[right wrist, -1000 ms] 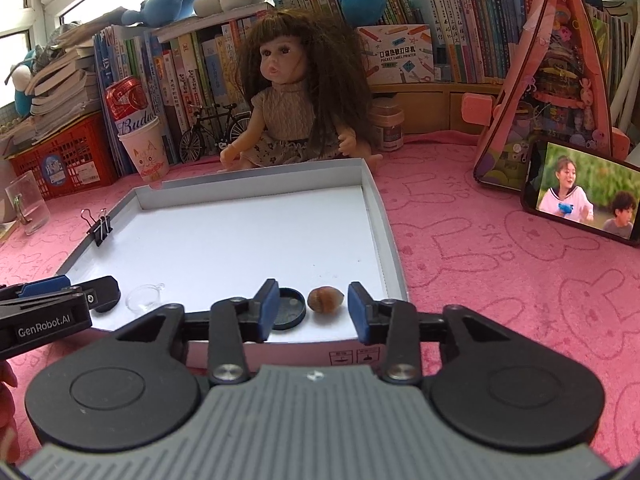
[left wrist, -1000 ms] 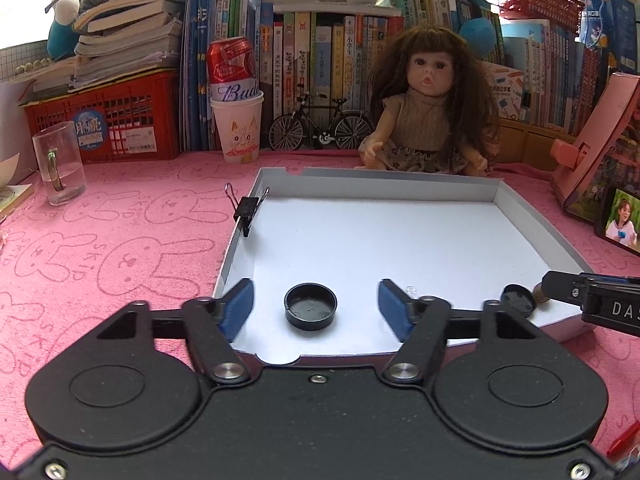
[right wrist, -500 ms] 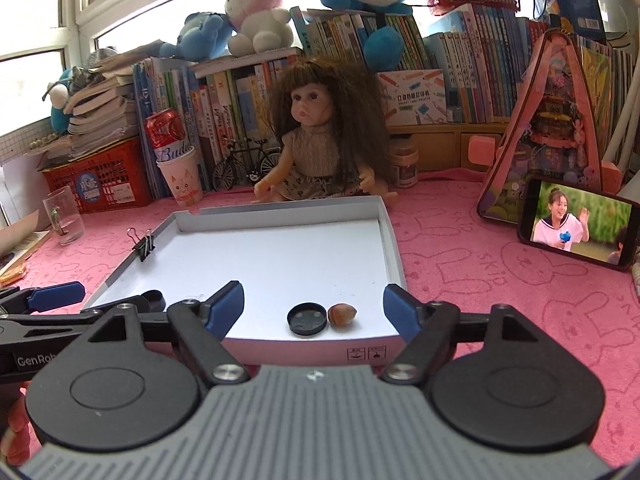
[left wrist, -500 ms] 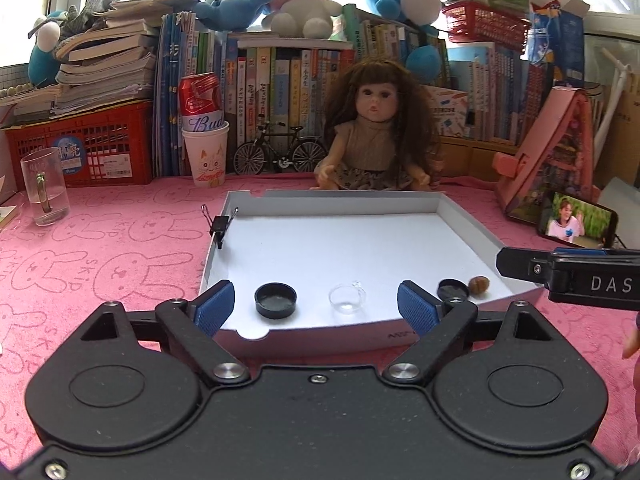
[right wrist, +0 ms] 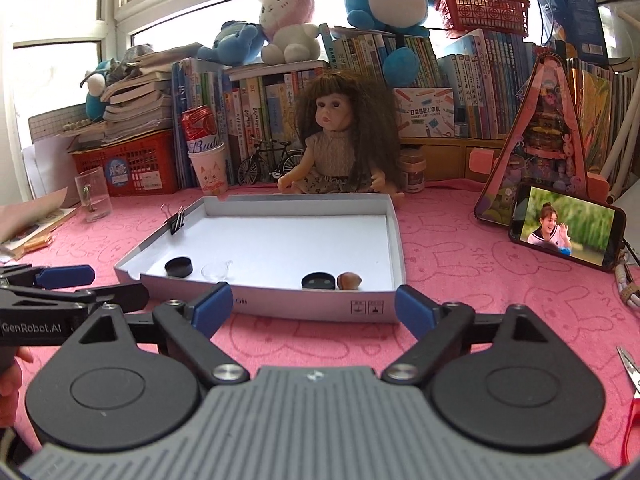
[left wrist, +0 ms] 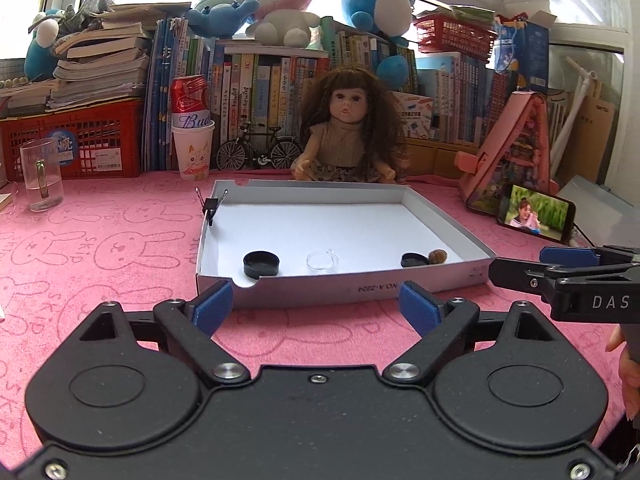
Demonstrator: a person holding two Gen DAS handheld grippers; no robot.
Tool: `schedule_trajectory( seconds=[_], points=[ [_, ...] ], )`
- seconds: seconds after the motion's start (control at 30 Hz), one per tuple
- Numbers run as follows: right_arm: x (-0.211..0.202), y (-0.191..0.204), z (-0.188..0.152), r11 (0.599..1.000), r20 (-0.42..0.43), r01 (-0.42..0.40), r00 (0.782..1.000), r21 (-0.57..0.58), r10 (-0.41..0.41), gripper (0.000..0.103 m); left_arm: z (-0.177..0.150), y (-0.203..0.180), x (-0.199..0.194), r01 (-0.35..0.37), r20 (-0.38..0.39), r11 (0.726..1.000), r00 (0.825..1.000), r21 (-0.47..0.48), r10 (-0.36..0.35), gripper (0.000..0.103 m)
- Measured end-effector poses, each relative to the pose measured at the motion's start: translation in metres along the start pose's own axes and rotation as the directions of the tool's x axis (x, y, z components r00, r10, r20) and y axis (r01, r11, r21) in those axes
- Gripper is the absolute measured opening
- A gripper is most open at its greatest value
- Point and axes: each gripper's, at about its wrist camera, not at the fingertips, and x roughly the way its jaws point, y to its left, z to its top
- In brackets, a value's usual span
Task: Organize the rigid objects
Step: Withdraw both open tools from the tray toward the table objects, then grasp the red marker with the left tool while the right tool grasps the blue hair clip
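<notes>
A shallow white box [left wrist: 320,289] [right wrist: 280,307] lies on the pink cloth. Along its near side lie a black cap [left wrist: 261,264] [right wrist: 179,267], a small clear dish [left wrist: 321,261] [right wrist: 216,271], a second black cap [left wrist: 414,259] [right wrist: 318,281] and a brown nut [left wrist: 437,256] [right wrist: 349,280]. A black binder clip [left wrist: 211,205] [right wrist: 176,220] grips the left wall. My left gripper [left wrist: 314,306] hangs open just before the box's front wall, holding nothing. My right gripper [right wrist: 312,309], also short of the front wall, has its jaws opening with nothing between them.
A doll [left wrist: 348,132] sits behind the box, with a toy bicycle [left wrist: 259,151] and a can in a paper cup [left wrist: 192,136] to its left. A glass [left wrist: 41,178] stands far left. A phone [right wrist: 568,232] and pink toy house [right wrist: 552,136] stand right. Red-handled scissors [right wrist: 630,400] lie near right.
Both grippers have drawn back out of the box and opened wide. The black cap, the second cap and the nut lie in the box, clear of the jaws.
</notes>
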Motion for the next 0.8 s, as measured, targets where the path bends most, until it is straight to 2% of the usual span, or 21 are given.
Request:
schedule_trajectory(
  seconds=[0.23, 0.5, 0.8],
  points=[
    [-0.015, 0.001, -0.017, 1.000, 0.020, -0.015, 1.000, -0.016, 0.015, 0.099, -0.018, -0.005, -0.013, 0.042, 0.001, 0.999, 0.999, 0.025, -0.042, 0.089],
    [-0.023, 0.002, -0.042, 1.000, 0.004, -0.003, 1.000, -0.028, 0.003, 0.099, -0.044, -0.010, -0.023, 0.022, -0.025, 0.998, 0.999, 0.061, -0.020, 0.089],
    [-0.034, -0.005, -0.063, 0.999, 0.013, 0.054, 0.998, 0.004, -0.054, 0.099, -0.056, -0.006, -0.034, 0.033, -0.042, 0.998, 0.999, 0.052, -0.031, 0.072]
  ],
)
